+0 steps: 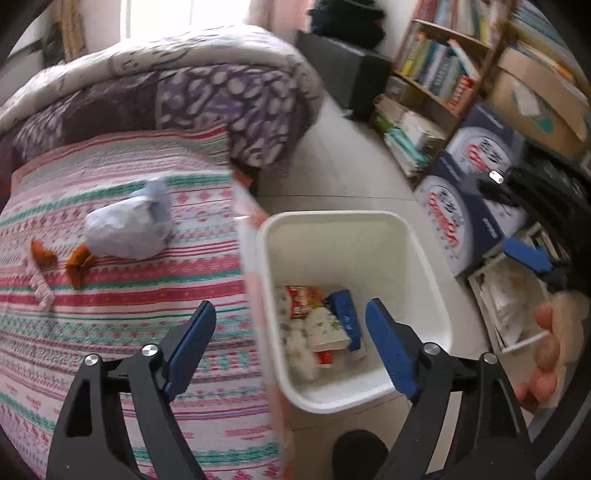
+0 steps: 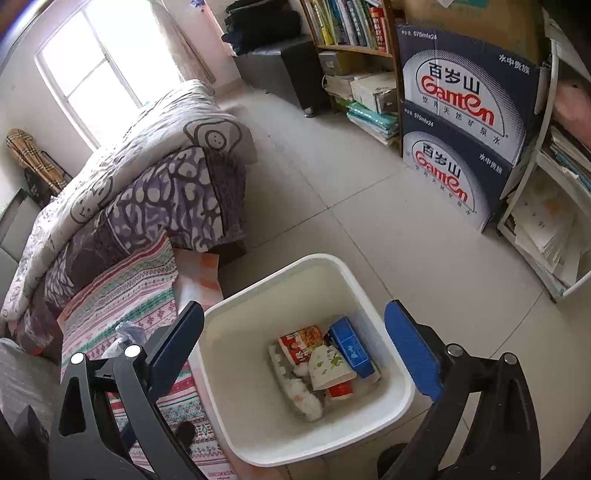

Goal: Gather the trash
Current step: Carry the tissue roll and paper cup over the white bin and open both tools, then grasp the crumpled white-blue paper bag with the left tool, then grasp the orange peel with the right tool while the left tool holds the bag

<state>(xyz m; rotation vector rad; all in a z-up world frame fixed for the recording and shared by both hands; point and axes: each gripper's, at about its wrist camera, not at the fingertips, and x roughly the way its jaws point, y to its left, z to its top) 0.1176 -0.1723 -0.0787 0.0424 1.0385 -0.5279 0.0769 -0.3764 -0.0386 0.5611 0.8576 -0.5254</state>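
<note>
Left claw (image 1: 291, 314): spread wide apart, holding nothing, up over the edge of the bed and the bin.
Right claw (image 2: 293, 317): spread wide apart too, holding nothing, up over the bin.
Bin (image 1: 424, 258): one, white, on the floor, right beside the bed.
Trash in the bin: one blue box (image 2: 351, 349), one red snack bag (image 2: 301, 341), one paper cup (image 2: 328, 365) lying on its side, some white crumpled bits (image 2: 304, 398); a red and white piece under the cup, too hidden to name.
Trash on the bed: one crumpled pale blue paper ball (image 1: 129, 225), two orange wrappers (image 1: 79, 264) just beside it, one pink strip (image 1: 40, 284) near them.
Bed cover (image 1: 110, 314): one, striped pink, green and white.
Folded blankets (image 2: 155, 173): a stack at the far end of the bed, purple ones below, grey and white on top.
Water boxes (image 2: 465, 122): two, dark blue, one on top of the other, by the bookshelf (image 2: 351, 33).
</note>
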